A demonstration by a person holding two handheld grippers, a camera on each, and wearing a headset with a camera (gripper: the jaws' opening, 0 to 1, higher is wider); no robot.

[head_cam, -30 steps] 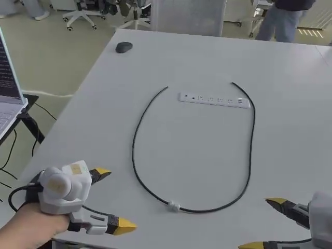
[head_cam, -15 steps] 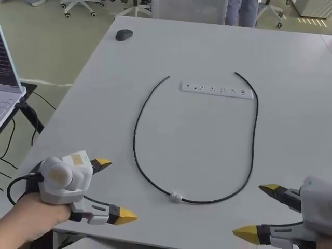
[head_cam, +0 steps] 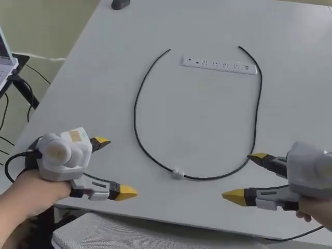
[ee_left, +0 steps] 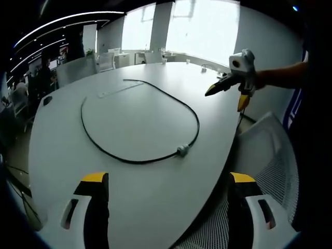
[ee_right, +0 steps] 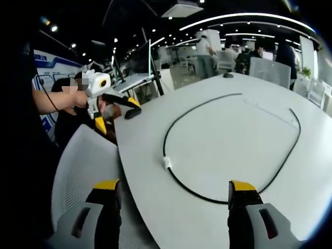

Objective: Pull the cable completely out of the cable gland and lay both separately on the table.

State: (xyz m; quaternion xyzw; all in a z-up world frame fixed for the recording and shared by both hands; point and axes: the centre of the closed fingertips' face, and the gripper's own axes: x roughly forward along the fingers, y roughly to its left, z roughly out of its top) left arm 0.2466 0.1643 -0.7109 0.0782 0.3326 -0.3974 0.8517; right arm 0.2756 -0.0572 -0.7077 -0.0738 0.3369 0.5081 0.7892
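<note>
Head view: the camera is pointing lower than a second ago. The right gripper (head_cam: 245,176) is reaching further over the bench (head_cam: 197,114), jaws spread, and its far tip is now just beside the cable (head_cam: 136,119). The left gripper (head_cam: 114,167), jaws also spread, is hovering over the near left edge as before. The cable is lying in an open loop, with the cable gland (head_cam: 178,174) sitting on its near arc between the grippers. A power strip (head_cam: 219,65) is lying at the far side.

Left gripper view: bare bench is stretching from the spread jaws to the gland.

Right gripper view: the bench's near edge is running below the jaws, with a mesh chair (ee_right: 78,171) beside it.
</note>
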